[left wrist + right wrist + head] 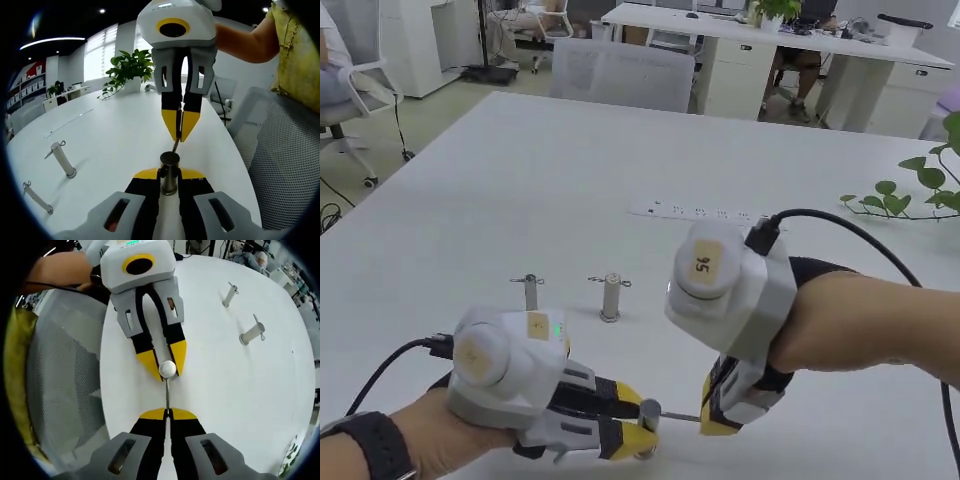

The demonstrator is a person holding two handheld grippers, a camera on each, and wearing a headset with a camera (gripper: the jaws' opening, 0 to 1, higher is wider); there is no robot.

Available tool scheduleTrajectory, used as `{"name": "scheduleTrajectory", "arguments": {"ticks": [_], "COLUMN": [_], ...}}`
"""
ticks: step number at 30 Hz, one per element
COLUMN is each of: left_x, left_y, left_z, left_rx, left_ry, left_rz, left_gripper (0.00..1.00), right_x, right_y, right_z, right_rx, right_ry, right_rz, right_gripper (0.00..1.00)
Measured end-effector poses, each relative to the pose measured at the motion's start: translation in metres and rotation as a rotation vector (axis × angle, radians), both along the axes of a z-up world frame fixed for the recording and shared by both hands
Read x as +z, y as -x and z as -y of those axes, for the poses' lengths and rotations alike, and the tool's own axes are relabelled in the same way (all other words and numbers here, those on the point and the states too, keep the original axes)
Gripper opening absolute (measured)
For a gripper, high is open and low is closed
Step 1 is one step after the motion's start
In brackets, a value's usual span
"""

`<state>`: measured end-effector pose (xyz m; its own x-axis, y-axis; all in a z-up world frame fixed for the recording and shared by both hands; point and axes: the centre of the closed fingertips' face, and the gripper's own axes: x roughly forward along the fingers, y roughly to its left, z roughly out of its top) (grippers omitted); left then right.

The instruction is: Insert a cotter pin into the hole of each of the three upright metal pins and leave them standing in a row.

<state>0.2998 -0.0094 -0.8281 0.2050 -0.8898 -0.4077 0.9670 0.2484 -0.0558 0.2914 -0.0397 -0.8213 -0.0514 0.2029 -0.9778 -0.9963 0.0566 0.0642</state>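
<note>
On the surface [620, 150] a thin pin [530, 292] and a thicker pin [611, 297] stand cottered, while the left gripper [638, 428] clamps the third pin [169, 172] upright in its fingers and the right gripper [712, 418], fingers closed on the last cotter pin [167, 392], holds it at that pin's head, seemingly not yet seated.

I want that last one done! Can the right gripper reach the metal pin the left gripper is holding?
Probably yes. The right gripper, shut on a cotter pin, faces the metal pin held in the left gripper, with nothing between them.
</note>
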Motion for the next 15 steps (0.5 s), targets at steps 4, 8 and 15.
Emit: {"name": "scheduleTrajectory", "arguments": {"ticks": [4,8,15], "left_x": [0.0011,0.0010,0.0015], "left_y": [0.0003,0.0003,0.0003], "left_z": [0.0007,0.0007,0.0000], "left_rx": [0.001,-0.001,-0.005], "left_ry": [0.007,0.007,0.003], "left_rz": [-0.006,-0.004,0.008], "left_gripper": [0.12,0.12,0.11], "right_x": [-0.0004,-0.0006,-0.0005], "right_y": [-0.0017,-0.0014,-0.0014], "right_z": [-0.0010,-0.0016,-0.0030], "right_rx": [0.014,0.029,0.053], "right_ry": [-0.002,-0.001,-0.001], "right_rz": [0.011,0.015,0.019], "right_gripper": [0.03,0.03,0.03]}}
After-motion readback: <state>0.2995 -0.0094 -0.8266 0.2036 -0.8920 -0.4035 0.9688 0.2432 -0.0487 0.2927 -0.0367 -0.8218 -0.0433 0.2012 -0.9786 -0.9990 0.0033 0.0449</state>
